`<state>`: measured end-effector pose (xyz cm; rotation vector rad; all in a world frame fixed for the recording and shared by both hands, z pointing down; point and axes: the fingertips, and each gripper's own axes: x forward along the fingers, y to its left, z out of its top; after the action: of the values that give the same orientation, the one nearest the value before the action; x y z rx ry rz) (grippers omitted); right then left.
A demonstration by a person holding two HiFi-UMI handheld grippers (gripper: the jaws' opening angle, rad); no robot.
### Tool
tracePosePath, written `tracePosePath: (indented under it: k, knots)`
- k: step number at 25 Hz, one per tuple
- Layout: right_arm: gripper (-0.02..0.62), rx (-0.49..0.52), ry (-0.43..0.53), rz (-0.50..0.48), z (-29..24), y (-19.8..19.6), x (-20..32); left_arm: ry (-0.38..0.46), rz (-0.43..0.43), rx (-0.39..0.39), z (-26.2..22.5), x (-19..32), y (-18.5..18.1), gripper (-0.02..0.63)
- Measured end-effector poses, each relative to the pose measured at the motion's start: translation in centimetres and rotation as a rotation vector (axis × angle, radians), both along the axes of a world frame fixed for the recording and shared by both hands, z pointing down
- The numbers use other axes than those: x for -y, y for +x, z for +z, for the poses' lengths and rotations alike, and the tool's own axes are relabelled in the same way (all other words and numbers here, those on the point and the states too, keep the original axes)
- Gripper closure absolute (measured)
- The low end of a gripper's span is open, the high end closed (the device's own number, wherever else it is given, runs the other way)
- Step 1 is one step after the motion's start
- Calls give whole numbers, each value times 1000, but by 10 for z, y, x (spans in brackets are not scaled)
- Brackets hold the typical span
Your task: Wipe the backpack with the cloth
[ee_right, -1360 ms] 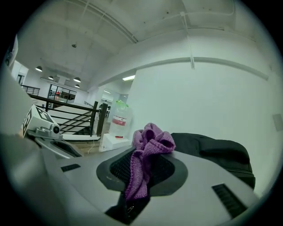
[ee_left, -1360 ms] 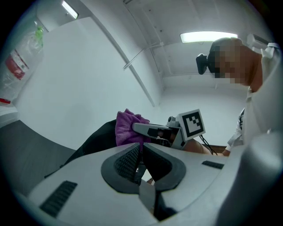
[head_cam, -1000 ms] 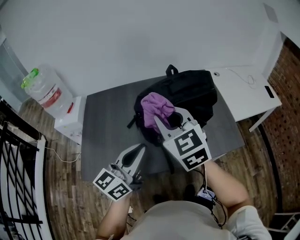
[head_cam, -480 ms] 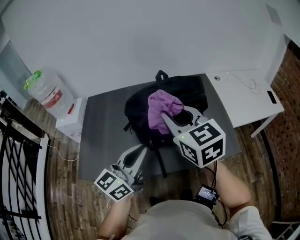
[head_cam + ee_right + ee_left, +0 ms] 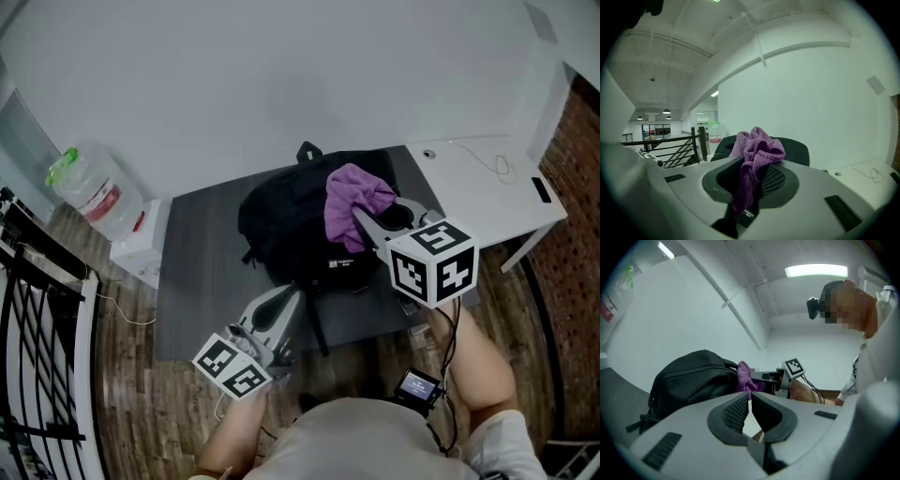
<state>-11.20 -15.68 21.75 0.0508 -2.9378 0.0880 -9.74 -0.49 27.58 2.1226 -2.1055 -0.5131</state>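
Both grippers are closed: the right gripper (image 5: pixel 367 217) clamps the purple cloth (image 5: pixel 352 190), the left gripper (image 5: pixel 749 399) is empty. Better to press the cloth flat on the black backpack (image 5: pixel 286 225) and stroke evenly.

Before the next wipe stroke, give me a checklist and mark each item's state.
1. Grip of the right tongs on the purple cloth: ok, it is bunched between the jaws.
2. Contact between the cloth and the black backpack: cannot tell; in the head view the cloth sits over the pack's right side.
3. State of the left tongs: ok, shut on nothing, near the pack's front edge.
4. Pack steadied for the stroke: not ok; neither tongs hold it, and it lies loose on the grey table.
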Motion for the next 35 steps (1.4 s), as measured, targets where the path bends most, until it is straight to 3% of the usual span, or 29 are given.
tracePosePath:
  k: [21, 29, 35]
  knots:
    - [512, -72, 105, 386, 36, 79, 138, -28, 0, 9, 1, 0, -8, 600]
    - [512, 39, 238, 362, 9, 90, 111, -48, -30, 15, 5, -10, -21, 600]
    - [512, 116, 255, 236, -10, 73, 56, -60, -58, 22, 9, -21, -30, 600]
